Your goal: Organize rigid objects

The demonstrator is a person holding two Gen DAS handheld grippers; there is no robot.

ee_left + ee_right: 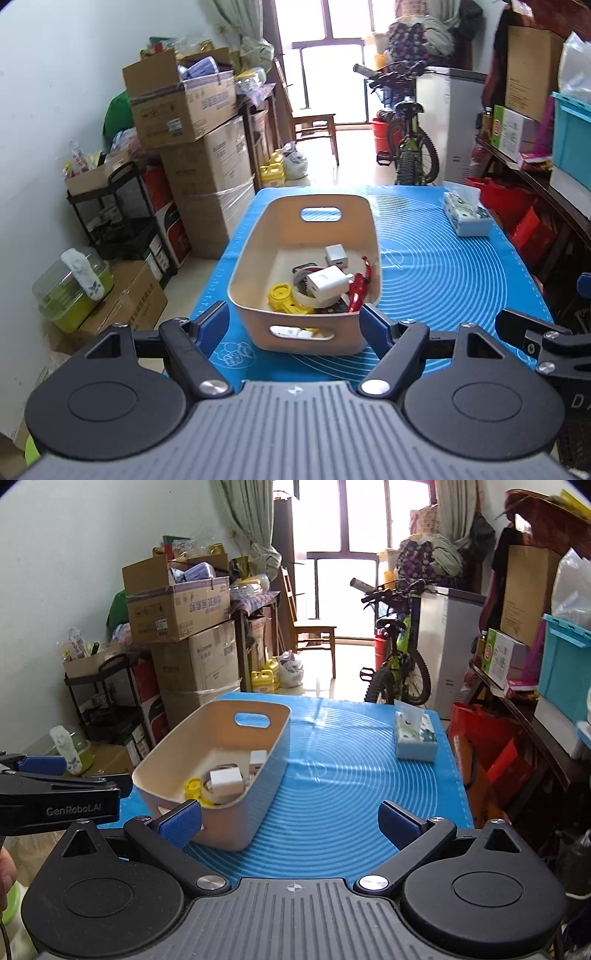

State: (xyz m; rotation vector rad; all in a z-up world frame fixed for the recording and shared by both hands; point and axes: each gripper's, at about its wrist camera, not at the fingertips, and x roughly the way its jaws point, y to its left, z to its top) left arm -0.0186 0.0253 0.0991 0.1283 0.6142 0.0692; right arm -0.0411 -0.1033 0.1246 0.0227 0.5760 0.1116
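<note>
Both the left gripper [293, 325] and right gripper [290, 823] hang with jaws spread, holding nothing. The bin [258, 236] at 12 o'clock holds chargers [327, 282]; nothing looks left, so back straight out.

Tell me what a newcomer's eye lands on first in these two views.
First, the beige bin on the bright blue mat, holding white chargers, a yellow part and a red piece. Next, the tissue pack lying alone at the mat's far right. The left claw and the right claw both hang open and empty near the bin's near end.
</note>
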